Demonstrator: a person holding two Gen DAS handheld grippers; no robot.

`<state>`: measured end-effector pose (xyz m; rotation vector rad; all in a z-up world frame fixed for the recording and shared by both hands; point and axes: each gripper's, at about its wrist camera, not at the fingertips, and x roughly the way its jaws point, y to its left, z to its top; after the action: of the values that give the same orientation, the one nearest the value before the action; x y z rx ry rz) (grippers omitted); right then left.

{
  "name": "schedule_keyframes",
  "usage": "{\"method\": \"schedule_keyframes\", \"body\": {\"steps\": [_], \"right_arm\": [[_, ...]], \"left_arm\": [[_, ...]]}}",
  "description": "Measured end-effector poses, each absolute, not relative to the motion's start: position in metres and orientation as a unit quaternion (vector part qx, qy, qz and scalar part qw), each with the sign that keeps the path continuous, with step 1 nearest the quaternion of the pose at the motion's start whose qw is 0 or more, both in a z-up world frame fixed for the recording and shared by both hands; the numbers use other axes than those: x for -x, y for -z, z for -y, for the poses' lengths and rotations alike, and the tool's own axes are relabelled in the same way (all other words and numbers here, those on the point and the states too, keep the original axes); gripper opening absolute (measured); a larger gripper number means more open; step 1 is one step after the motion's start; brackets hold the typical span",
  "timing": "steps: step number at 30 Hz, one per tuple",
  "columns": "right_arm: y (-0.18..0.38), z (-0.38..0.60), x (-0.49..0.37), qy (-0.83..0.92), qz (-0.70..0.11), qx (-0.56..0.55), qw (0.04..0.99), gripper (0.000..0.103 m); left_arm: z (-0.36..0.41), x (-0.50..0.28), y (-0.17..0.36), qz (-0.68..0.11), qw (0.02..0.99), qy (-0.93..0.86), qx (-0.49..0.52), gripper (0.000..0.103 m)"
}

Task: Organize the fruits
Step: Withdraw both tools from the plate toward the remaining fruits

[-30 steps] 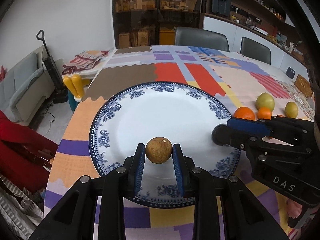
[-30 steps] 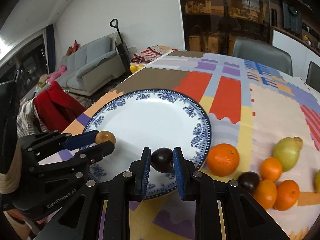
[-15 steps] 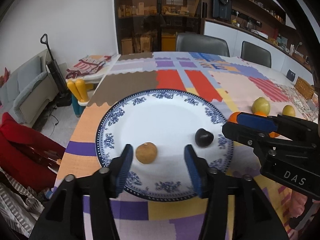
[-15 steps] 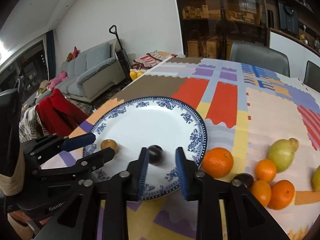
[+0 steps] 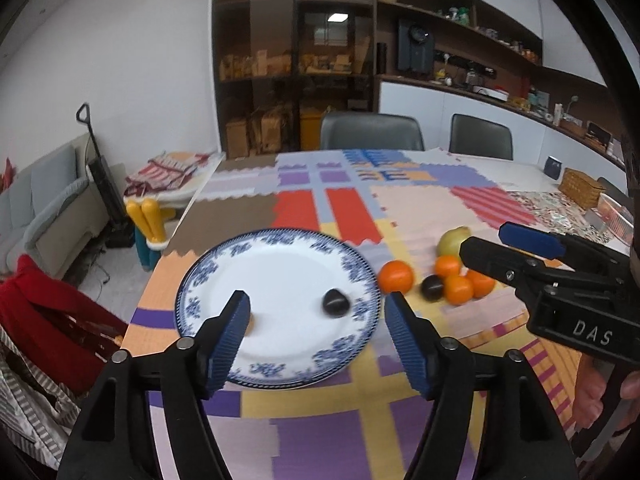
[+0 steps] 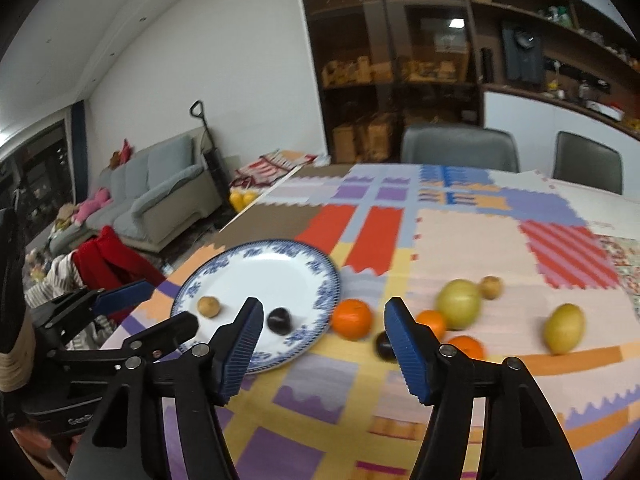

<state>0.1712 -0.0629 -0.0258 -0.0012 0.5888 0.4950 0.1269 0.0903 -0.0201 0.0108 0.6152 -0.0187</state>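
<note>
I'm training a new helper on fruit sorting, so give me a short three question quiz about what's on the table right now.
1. True or false: both tongs, left and right, are open and empty.
2. How many fruits lie on the blue-rimmed plate?
3. Which fruit sits nearest the plate's rim on the tablecloth: A) big orange, B) yellow pear, C) green pear?

Key: 1 true. 2 two, the brown fruit and the dark plum. 3 A.

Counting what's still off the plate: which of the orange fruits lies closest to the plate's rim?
The lone orange just right of the plate, nearly touching its blue rim. The other three oranges sit farther right, clustered with the dark plum and the yellow-green fruit.
</note>
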Motion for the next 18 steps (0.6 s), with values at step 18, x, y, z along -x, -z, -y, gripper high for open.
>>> {"method": "schedule_keyframes", "body": {"steps": [18], "right_arm": [[0.021,0.134,-0.158,-0.148,-0.259,0.023,0.954,0.067]], "left_arm": [[-0.032,-0.144,0.026,-0.271,0.959,0.053,-0.071,0.077]]}}
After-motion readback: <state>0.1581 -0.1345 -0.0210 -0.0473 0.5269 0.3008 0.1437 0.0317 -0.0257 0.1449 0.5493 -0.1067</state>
